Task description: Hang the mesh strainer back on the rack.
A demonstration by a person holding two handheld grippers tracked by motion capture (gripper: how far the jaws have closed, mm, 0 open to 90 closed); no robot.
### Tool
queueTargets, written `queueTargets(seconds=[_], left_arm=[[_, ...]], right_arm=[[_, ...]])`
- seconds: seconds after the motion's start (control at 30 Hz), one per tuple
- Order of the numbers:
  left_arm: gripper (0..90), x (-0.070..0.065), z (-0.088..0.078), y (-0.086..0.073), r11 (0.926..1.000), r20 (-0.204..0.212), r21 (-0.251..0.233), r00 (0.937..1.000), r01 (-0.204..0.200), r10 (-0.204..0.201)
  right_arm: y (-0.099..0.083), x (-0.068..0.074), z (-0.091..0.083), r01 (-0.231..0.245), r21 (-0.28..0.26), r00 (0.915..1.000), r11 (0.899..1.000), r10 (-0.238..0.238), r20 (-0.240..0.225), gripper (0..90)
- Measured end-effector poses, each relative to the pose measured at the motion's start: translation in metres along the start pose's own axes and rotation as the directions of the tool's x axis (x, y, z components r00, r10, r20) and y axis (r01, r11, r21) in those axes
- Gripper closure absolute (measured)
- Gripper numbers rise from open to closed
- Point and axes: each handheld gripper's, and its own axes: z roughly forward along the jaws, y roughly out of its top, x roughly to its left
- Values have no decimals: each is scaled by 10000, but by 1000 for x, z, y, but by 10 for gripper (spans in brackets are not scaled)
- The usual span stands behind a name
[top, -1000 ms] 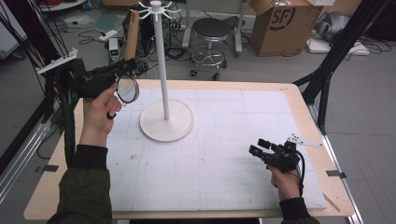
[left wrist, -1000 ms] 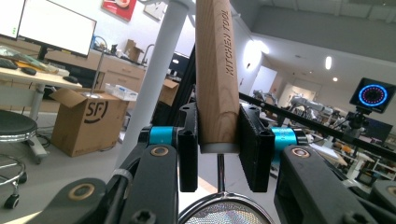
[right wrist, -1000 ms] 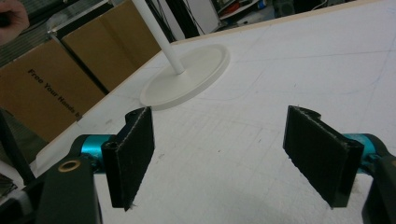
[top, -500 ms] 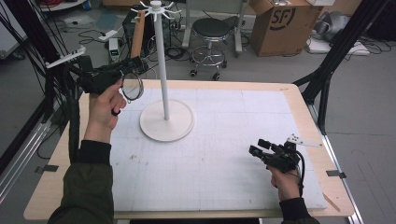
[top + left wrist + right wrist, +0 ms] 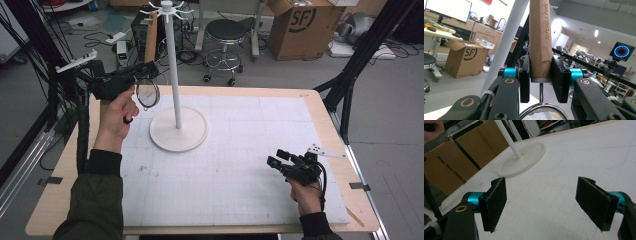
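A strainer hangs upright in my left gripper (image 5: 144, 74), which is shut on its wooden handle (image 5: 150, 42). The round mesh bowl (image 5: 147, 93) dangles below the jaws, just left of the white stand's pole (image 5: 173, 65). In the left gripper view both pads clamp the handle (image 5: 540, 37), stamped "KITCHEN TOOL", with the mesh rim (image 5: 542, 114) underneath and the pole (image 5: 506, 42) close behind. The stand's round base (image 5: 178, 129) sits on the mat and its hooks (image 5: 165, 7) crown the top. My right gripper (image 5: 276, 157) rests low at the front right, open with nothing between its jaws (image 5: 549, 205).
A white gridded mat (image 5: 240, 170) covers the wooden table (image 5: 330, 120). Behind the table stand a stool (image 5: 225, 35) and a cardboard box (image 5: 300, 22). Black frame struts (image 5: 350, 75) rise at the right edge, and cables and a rack crowd the left side.
My left hand has carried the strainer a little to the right, closer to the stand's pole. The right gripper has stayed where it was.
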Motion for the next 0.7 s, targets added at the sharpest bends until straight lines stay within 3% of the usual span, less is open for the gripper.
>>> queueTargets(seconds=[0.23,0.53,0.7], left_arm=[[707,0,2,-3,9999,-20,120,10000,-13,13],[686,0,3,-4,9995,-356,220,9990,-244,252],[614,1,3,-4,9989,-588,-126,9972,-461,453]], right_arm=[[0,0,0,-30,-12,10000,10000,30,15,240],[0,0,-1,-18,-4,10000,10000,18,36,240],[0,0,-1,15,-7,10000,10000,-15,49,241]])
